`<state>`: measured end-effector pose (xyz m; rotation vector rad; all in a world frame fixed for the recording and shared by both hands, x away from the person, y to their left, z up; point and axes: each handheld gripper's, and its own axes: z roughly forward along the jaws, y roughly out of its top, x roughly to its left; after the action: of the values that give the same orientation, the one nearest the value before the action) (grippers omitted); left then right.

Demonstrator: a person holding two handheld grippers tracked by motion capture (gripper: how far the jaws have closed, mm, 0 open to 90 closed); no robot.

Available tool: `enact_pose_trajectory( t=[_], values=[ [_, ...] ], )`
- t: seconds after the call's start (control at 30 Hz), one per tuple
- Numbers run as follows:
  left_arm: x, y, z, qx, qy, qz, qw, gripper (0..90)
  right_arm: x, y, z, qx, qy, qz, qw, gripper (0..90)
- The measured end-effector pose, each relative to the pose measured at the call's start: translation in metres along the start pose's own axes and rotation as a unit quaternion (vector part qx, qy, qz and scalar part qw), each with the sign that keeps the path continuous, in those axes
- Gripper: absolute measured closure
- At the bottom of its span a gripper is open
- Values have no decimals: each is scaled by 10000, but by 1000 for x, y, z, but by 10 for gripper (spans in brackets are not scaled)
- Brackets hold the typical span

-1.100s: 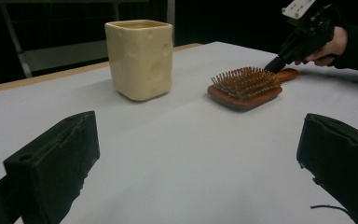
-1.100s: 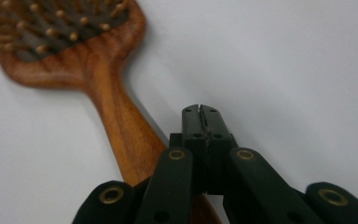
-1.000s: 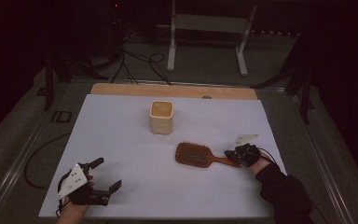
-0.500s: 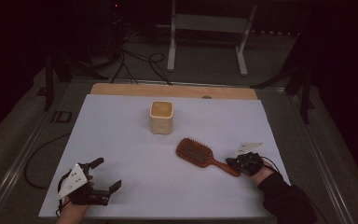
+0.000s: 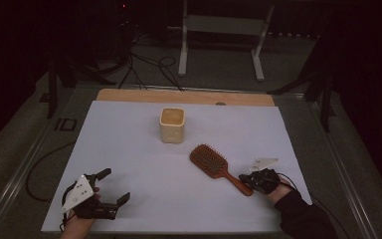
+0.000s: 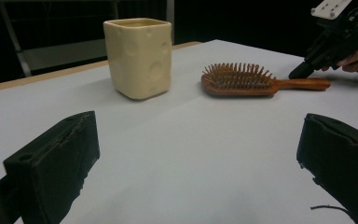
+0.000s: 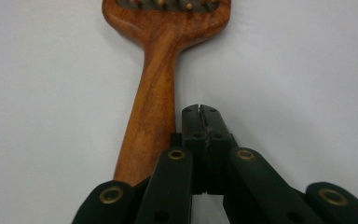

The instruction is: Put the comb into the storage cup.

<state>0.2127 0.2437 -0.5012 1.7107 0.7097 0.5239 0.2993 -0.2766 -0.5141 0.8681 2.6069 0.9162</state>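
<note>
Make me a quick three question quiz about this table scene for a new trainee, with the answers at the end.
1. True or false: the right gripper has its jaws clamped on the hairbrush handle.
2. Which gripper has its jaws wide apart: A left, B right?
3. What stands beyond the hairbrush, toward the table's far edge?

Key:
1. False; the jaws are shut beside the handle.
2. A, the left gripper.
3. A cream square cup, upright.

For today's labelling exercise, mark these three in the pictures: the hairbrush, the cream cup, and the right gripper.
hairbrush (image 5: 208, 159): high view, on the bristled head.
cream cup (image 6: 139, 58): left gripper view, on the dimpled front wall.
right gripper (image 7: 199, 113): right gripper view, where the closed tips meet, beside the brush handle.
</note>
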Motion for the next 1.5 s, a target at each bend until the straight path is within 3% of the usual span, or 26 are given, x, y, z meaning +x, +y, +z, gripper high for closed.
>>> enact_pose_trajectory(
  t=[0.83, 1.13, 1.33, 1.37, 1.4, 1.5],
  values=[
    [-1, 0, 1, 48, 15, 25, 10000, 0, 20, 1, -2, 52, 79, 36, 9999, 900],
    [0, 0, 1, 59, 18, 8, 10000, 0, 17, 15, -16, -2, -393, 216, 9990, 900],
    [0, 0, 1, 52, 27, -1, 10000, 0, 18, 28, -20, -16, -547, 312, 9980, 897],
    [0, 0, 1, 51, 28, -1, 10000, 0, 19, 30, -20, -44, -545, 335, 9979, 884],
    [0, 0, 1, 51, 27, -3, 10000, 0, 19, 32, -20, -62, -527, 346, 9980, 807],
    [0, 0, 1, 65, 26, 6, 10000, 0, 23, 38, -21, -51, -564, 348, 9978, 693]
  ],
)
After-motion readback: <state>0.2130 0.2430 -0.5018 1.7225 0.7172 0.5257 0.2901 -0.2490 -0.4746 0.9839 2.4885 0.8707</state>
